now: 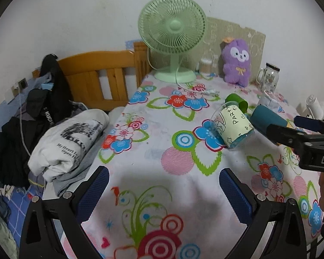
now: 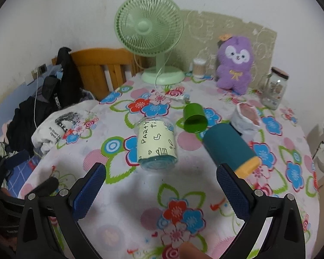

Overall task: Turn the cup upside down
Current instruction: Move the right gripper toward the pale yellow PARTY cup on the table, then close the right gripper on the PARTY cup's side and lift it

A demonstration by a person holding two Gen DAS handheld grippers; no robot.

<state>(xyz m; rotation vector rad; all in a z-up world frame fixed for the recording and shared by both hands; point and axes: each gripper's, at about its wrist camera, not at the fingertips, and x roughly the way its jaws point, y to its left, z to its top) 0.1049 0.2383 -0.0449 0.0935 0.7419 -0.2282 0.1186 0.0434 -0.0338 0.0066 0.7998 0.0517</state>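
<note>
Two pairs of tongs are hovering over the flowered tablecloth (image 2: 179, 194), and both are standing wide with nothing between their blue pads. The right tongs (image 2: 161, 191) are pointing at the task's thing: a clear plastic cup wrapped in a pale yellow "PARTY" paper label (image 2: 156, 143), which is lying on its side just ahead of the fingertips, slightly toward the left finger, its bluish end facing them. The left tongs (image 1: 164, 191) are sitting further back, with the cup ahead and off to their right (image 1: 232, 127).

Just beside the right finger, a teal cylinder with a yellow end cap (image 2: 231, 149) is lying angled across the cloth, apparently close enough that a forward reach risks nudging it into the cup. Because the cup is round and resting on its side, an off-centre squeeze is likely to roll it away or crush its thin wall.

Beyond the cup, a small green plastic cup (image 2: 194, 118) is lying tipped over, and a white crumpled paper bag (image 2: 245, 118) is sitting to its right; a swing during the flip could strike either. Farther still, a pale green desk fan (image 2: 150, 36), a purple plush toy (image 2: 235, 64) and a glass jar (image 2: 275, 88) are standing well apart from the tongs.
</note>
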